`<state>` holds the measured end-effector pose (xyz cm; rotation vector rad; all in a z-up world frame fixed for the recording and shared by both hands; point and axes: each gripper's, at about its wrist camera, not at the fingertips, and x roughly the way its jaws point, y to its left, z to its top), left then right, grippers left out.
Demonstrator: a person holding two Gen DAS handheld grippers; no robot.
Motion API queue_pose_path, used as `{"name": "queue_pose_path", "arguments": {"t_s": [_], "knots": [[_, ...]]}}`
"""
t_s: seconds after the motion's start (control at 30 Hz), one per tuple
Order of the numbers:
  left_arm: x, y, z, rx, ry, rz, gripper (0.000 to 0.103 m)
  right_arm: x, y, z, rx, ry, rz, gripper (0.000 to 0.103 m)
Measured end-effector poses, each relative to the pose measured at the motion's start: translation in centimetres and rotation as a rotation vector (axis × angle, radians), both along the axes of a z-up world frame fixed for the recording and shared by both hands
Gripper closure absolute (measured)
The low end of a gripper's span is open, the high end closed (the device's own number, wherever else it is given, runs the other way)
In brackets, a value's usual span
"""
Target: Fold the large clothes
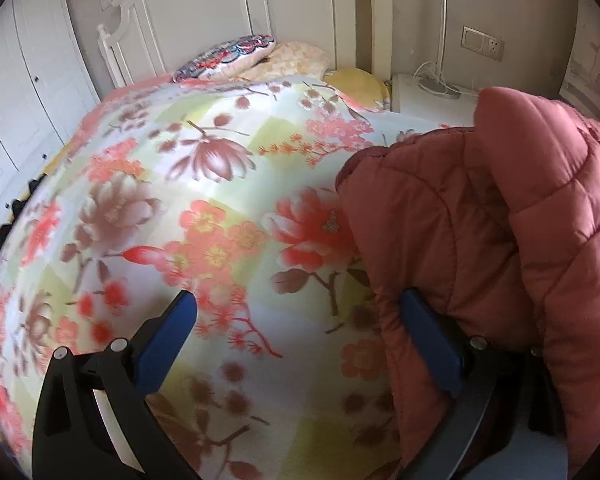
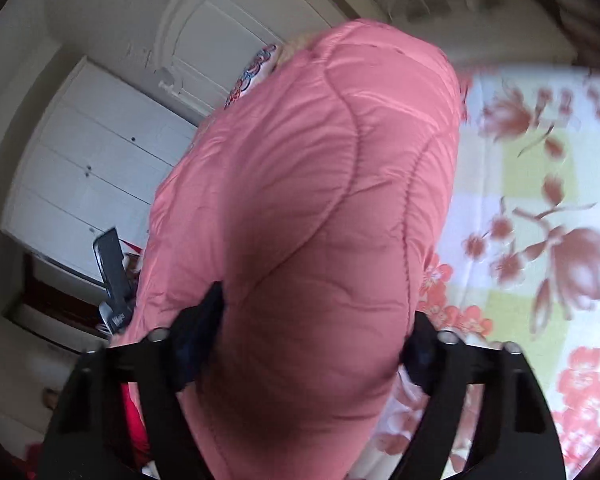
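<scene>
Right wrist view: pink quilted puffer jacket (image 2: 308, 200), soft, bulky, light, slippery; right gripper (image 2: 312, 344) fingers wide around it. Left gripper (image 1: 300, 344) spread wide, holding nothing, jacket draped over its right finger. Best hold: hem or seam over the floral bedspread (image 1: 180, 200).

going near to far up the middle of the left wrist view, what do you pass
left gripper → floral blanket → patterned cushion → white headboard. The pink quilted jacket hangs at the right, draped over the gripper's right finger, so it is left out of the order.
</scene>
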<state>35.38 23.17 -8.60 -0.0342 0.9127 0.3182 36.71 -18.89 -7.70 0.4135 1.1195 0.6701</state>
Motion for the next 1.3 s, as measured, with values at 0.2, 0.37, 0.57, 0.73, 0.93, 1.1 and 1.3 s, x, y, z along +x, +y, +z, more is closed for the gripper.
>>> {"name": "queue_pose_path", "arguments": {"t_s": [0.2, 0.37, 0.57, 0.73, 0.93, 1.1, 1.3], "knots": [[0.1, -2.1, -0.4, -0.023, -0.005, -0.027, 0.003, -2.5, -1.5, 1.0, -0.032, -0.036, -0.039, 0.038], [0.1, -6.1, -0.5, -0.025, 0.001, -0.092, 0.003, -4.7, -5.4, 1.3, -0.027, -0.025, -0.098, 0.038], [0.1, -12.5, -0.8, -0.034, 0.005, -0.188, 0.003, -7.4, -11.2, 1.8, -0.027, -0.014, -0.179, 0.038], [-0.4, -16.7, -1.0, -0.037, -0.002, -0.248, 0.003, -8.9, -14.6, 1.5, -0.026, 0.01, -0.229, 0.035], [-0.7, -16.5, -0.8, -0.092, -0.001, -0.241, 0.002, -11.5, -13.6, 7.0, -0.246, -0.098, -0.355, 0.018], [-1.7, -15.3, 0.0, -0.112, -0.008, -0.239, 0.002, -13.1, -5.5, 13.6, -0.439, -0.352, -0.216, 0.014], [-5.1, -11.7, 2.2, -0.123, -0.064, -0.152, 0.002, -8.1, 4.1, 10.0, -0.71, -0.326, -0.012, 0.016]]}}
